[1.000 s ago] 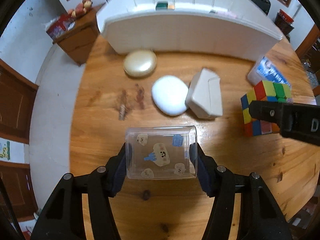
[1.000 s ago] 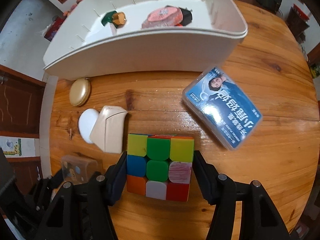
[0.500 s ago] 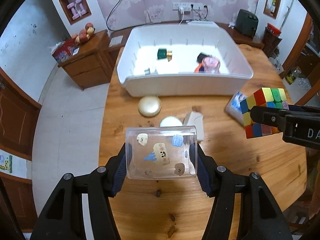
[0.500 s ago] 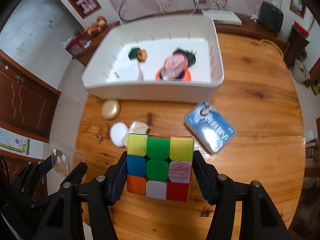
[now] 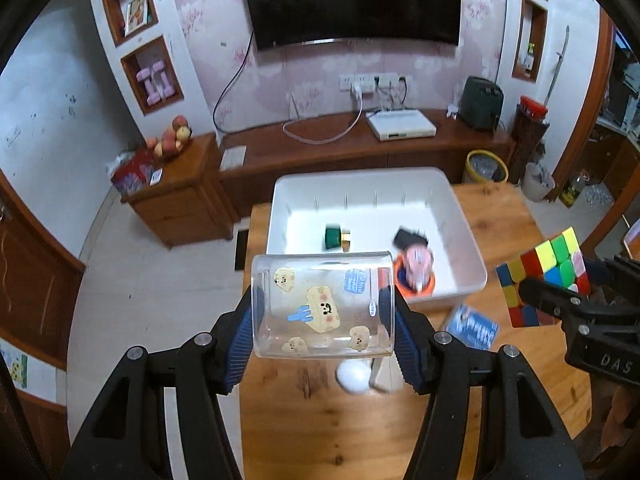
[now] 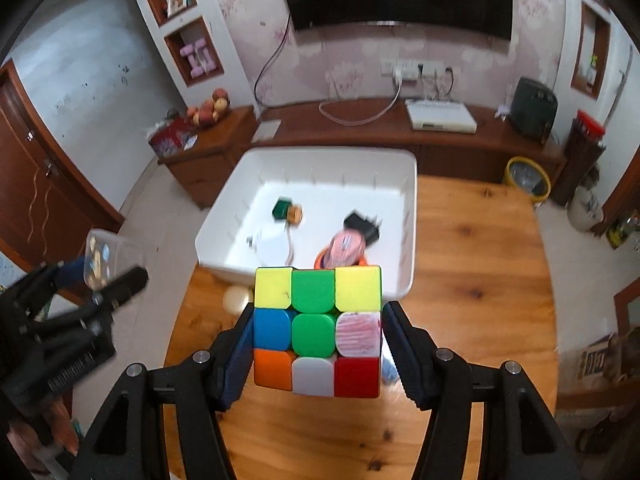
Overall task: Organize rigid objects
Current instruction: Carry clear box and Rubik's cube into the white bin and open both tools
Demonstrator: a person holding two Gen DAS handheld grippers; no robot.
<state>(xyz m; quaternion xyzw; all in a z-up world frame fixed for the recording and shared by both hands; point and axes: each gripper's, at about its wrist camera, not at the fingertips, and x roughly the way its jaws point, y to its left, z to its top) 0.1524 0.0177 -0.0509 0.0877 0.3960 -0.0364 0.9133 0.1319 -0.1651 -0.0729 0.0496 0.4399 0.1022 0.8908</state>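
The right gripper's body bears the letters "DAS" in the left wrist view; the print on the blue packet on the wooden table is too blurred to read. Both grippers point steeply down above the table: the left gripper clamps a clear sticker-covered box, the right clamps a colour cube. Only the right wrist view shows the white pad inside the white bin.
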